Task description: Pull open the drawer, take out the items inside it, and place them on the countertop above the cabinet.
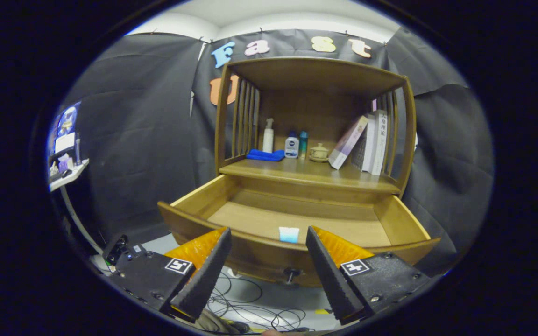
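The wooden cabinet's drawer [404, 219] stands pulled out toward me, its curved front [269, 261] with a small dark knob [291, 274] just beyond my fingertips. Inside, against the front wall, lies a small pale blue and white packet [289, 234]. My gripper [268, 238] is open, its two orange-and-black fingers [208, 266] spread wide in front of the drawer front, with nothing between them. The countertop [306, 173] above the drawer carries a folded blue cloth [265, 155], a white spray bottle [268, 135], two small bottles [292, 145], a lidded cup [319, 152] and leaning books [367, 142].
Slatted side rails and a top board enclose the countertop shelf. Tangled cables [259, 312] lie on the floor below the drawer. A white side table [68, 175] with small items stands far off to the left.
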Demonstrator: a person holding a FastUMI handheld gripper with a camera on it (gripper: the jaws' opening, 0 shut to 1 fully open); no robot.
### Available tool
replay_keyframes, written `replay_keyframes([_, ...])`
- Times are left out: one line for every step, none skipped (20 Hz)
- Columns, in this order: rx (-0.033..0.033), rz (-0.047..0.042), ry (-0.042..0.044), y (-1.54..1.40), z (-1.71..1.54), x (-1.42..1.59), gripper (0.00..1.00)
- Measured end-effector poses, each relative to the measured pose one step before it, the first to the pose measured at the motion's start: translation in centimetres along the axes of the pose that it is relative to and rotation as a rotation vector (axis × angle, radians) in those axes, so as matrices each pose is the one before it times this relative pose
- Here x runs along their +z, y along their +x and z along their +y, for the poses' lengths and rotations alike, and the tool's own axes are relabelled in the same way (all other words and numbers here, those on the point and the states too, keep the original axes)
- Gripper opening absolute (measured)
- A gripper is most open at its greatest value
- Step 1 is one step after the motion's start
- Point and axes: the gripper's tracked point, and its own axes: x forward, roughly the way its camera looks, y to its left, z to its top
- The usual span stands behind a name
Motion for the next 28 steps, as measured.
replay_keyframes([0.00461,0.02669,0.01517,0.639,-0.381,0.674,1.0])
replay_keyframes([0.01848,0.03369,0.01335,0.548,-0.117,0.569,1.0])
replay_keyframes([0.02299,0.04124,0.01976,0.395,0.224,0.501,1.0])
replay_keyframes([0.04314,0.03165,0.00871,0.315,0.657,0.69,1.0])
replay_keyframes([0.02432,0.02631,0.00154,0.372,0.202,0.888,1.0])
replay_keyframes([0.01076,0.02683,-0.01042,0.458,-0.114,0.591,0.99])
replay_keyframes([-0.00351,0.03685,-0.00885,0.581,-0.327,0.503,0.99])
replay_keyframes([-0.00589,0.03957,-0.00632,0.77,-0.35,0.399,0.99])
replay_keyframes([-0.00945,0.05568,-0.00253,1.043,-0.364,0.011,1.0])
replay_keyframes([-0.00948,0.05918,-0.01067,0.976,-0.331,-0.29,1.0])
replay_keyframes([0.0003,0.07639,-0.02462,1.241,-0.361,-0.673,1.0])
replay_keyframes([-0.00208,0.05596,-0.00887,1.155,-0.256,-0.608,0.99])
replay_keyframes([0.0122,0.06468,-0.00741,0.79,0.042,-0.903,1.0])
replay_keyframes([0.00043,0.0495,0.01906,1.047,-0.24,-0.514,1.0])
replay_keyframes([0.0029,0.04775,0.01469,1.484,-0.064,-0.402,1.0])
replay_keyframes([-0.01134,0.04278,0.00444,1.149,-0.486,-0.27,1.0])
replay_keyframes([-0.03174,0.04434,0.00494,1.197,-0.915,-0.154,1.0])
replay_keyframes([-0.00886,0.04867,-0.0054,0.835,-0.474,-0.361,1.0])
replay_keyframes([-0.01099,0.02934,0.02723,1.042,-0.495,0.062,0.99])
replay_keyframes([-0.00148,0.03917,0.02601,0.703,-0.231,-0.26,0.98])
replay_keyframes([0.00932,0.04241,0.03141,0.704,-0.085,-0.013,0.97])
replay_keyframes([0.0106,0.03418,0.01521,0.694,0.087,-0.092,0.95])
replay_keyframes([0.00611,0.02334,-0.00059,0.51,-0.163,0.038,0.93])
replay_keyframes([-0.00662,0.00713,-0.00761,0.425,-0.121,0.266,0.92])
replay_keyframes([-0.01506,0.01192,-0.0065,0.235,0.007,-0.09,0.92])
replay_keyframes([-0.02175,0.01115,0.00192,0.367,-0.22,0.076,0.91])
replay_keyframes([-0.01364,0.01525,-0.00052,0.519,-0.168,-0.122,0.89])
replay_keyframes([-0.014,0.01569,0.00036,0.438,-0.137,-0.192,0.86])
